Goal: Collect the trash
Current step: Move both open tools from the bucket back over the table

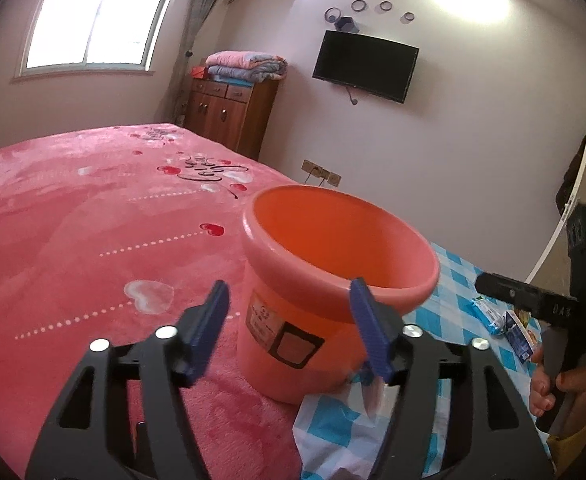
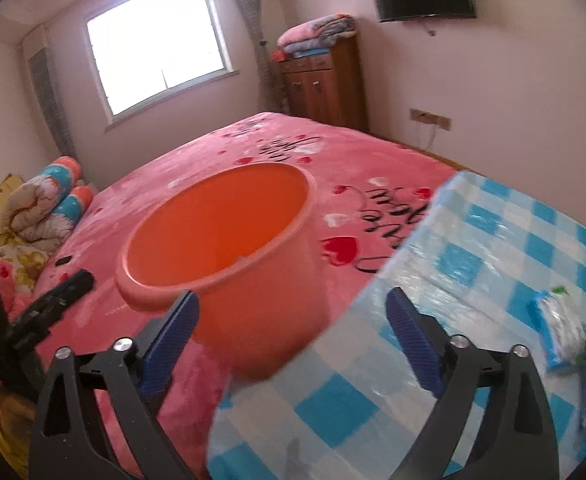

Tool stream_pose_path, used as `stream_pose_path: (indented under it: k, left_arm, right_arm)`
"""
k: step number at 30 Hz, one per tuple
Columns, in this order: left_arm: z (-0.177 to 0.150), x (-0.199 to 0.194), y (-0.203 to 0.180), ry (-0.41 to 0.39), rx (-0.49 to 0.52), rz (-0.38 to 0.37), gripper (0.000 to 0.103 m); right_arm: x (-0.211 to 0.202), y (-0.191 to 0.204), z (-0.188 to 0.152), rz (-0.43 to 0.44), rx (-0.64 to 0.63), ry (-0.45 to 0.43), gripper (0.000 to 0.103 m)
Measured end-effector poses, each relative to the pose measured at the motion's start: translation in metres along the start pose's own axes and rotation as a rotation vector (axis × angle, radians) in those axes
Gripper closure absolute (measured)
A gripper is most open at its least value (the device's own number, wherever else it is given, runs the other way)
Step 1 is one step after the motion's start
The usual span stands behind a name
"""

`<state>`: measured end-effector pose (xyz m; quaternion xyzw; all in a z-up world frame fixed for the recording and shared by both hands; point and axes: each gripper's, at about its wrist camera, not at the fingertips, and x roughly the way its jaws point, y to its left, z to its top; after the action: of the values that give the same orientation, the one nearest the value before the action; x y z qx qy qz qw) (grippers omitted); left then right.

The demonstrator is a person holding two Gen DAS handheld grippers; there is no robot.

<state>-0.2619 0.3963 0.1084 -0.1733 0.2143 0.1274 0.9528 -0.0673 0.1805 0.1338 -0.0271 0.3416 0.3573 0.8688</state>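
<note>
An orange plastic bucket [image 1: 325, 280] stands upright on the pink bed blanket [image 1: 73, 232]; it looks empty in the right wrist view [image 2: 233, 248]. My left gripper [image 1: 293, 328] is open just in front of the bucket, with a small blurred white scrap [image 1: 371, 394] at its right finger. My right gripper [image 2: 293, 340] is open and empty, over the edge of a blue checkered cloth [image 2: 473, 280]. Blue and white wrappers [image 2: 561, 332] lie on that cloth to the right; they also show in the left wrist view [image 1: 505, 324]. The right gripper's body and hand show at the right of the left view [image 1: 565, 320].
A wooden cabinet [image 1: 229, 112] with folded blankets stands by the far wall, with a wall TV [image 1: 365, 66] and a window [image 1: 97, 16]. Rolled bedding [image 2: 49, 204] lies at the bed's head. A dark remote-like object [image 2: 64, 260] lies on the blanket.
</note>
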Motion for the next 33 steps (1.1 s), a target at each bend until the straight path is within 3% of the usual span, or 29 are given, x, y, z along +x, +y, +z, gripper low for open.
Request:
stream_pose_path:
  k: [10, 24, 33]
  left_arm:
    - [-0.006, -0.003, -0.049, 0.014, 0.087, -0.038, 0.017]
    - [-0.023, 0.017, -0.135, 0.083, 0.226, -0.168, 0.015]
    - [-0.036, 0.026, -0.173, 0.123, 0.284, -0.209, 0.015]
  right_arm:
    - [-0.032, -0.052, -0.041, -0.083, 0.143, -0.017, 0.008]
    - [-0.073, -0.104, -0.076, -0.175, 0.241, -0.095, 0.008]
    - [-0.096, -0.130, -0.091, -0.214, 0.282, -0.130, 0.008]
